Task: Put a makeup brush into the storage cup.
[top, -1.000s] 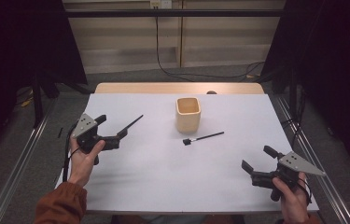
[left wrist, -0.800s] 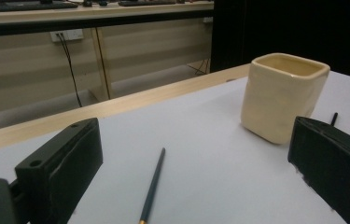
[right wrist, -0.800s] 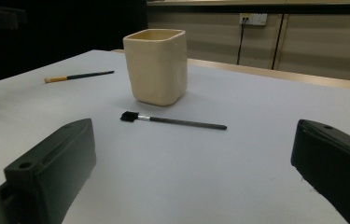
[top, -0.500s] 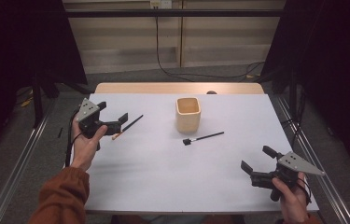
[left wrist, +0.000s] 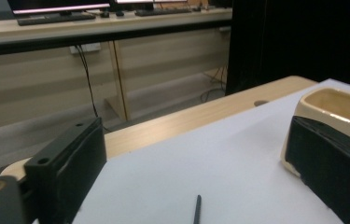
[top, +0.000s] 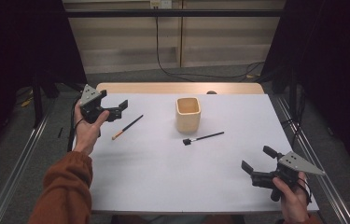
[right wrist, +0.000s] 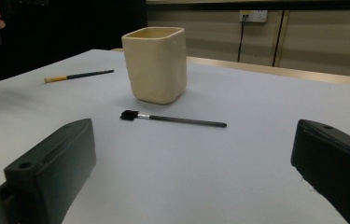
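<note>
A cream square cup (top: pixel 188 113) stands upright at the middle back of the white table (top: pixel 163 177). A short black-bristled brush (top: pixel 203 138) lies just in front and right of it. A second brush (top: pixel 127 127), dark-handled with a tan tip, lies left of the cup. My left gripper (top: pixel 119 111) is held open above the table's far left corner, just beyond that brush; its own view shows the brush handle's end (left wrist: pixel 197 210) between the jaws and the cup (left wrist: pixel 336 102) behind the right jaw. My right gripper (top: pixel 256 158) sits open and empty near the front right, facing the cup (right wrist: pixel 156 63) and black brush (right wrist: pixel 172 119).
A wooden strip (top: pixel 177 87) borders the table's far edge. Metal rails (top: pixel 21 163) run along both sides of the table. Cables lie on the floor beyond it. A person's orange sleeve (top: pixel 65 186) reaches in over the front left.
My left gripper has risen and drawn back toward the far left corner, away from the tan-tipped brush, which now lies fully in sight. The right gripper has stayed still.
</note>
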### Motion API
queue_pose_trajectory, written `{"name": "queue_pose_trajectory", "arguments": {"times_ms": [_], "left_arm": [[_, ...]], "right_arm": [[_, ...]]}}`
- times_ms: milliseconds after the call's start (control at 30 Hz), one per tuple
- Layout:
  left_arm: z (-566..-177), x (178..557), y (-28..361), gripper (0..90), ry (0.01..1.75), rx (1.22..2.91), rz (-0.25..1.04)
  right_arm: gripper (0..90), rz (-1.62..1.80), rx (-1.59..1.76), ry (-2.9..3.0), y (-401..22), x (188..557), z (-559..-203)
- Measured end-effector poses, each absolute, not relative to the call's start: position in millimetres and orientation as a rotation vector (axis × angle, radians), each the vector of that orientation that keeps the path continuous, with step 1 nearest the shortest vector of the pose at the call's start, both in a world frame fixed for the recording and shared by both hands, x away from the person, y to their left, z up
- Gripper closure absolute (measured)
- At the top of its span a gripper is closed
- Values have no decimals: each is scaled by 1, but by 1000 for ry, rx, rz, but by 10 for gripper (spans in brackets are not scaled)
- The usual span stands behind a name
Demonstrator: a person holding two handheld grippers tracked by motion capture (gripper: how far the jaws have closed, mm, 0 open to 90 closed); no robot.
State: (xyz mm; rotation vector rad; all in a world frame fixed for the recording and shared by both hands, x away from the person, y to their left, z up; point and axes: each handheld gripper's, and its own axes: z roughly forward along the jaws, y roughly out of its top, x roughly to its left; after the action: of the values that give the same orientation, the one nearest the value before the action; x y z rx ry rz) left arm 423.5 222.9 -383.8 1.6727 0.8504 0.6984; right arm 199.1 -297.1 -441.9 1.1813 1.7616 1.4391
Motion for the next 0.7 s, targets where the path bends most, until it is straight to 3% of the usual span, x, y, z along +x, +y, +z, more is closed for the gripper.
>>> {"name": "queue_pose_trajectory", "arguments": {"times_ms": [400, 700], "left_arm": [[-383, 455, 220, 28, 873, 1642, 727], [-387, 467, 213, 27, 916, 1672, 669]], "right_arm": [[0, 1438, 1178, 1765, -298, 198, -442], [0, 1441, 1188, 1754, -299, 198, -442]]}}
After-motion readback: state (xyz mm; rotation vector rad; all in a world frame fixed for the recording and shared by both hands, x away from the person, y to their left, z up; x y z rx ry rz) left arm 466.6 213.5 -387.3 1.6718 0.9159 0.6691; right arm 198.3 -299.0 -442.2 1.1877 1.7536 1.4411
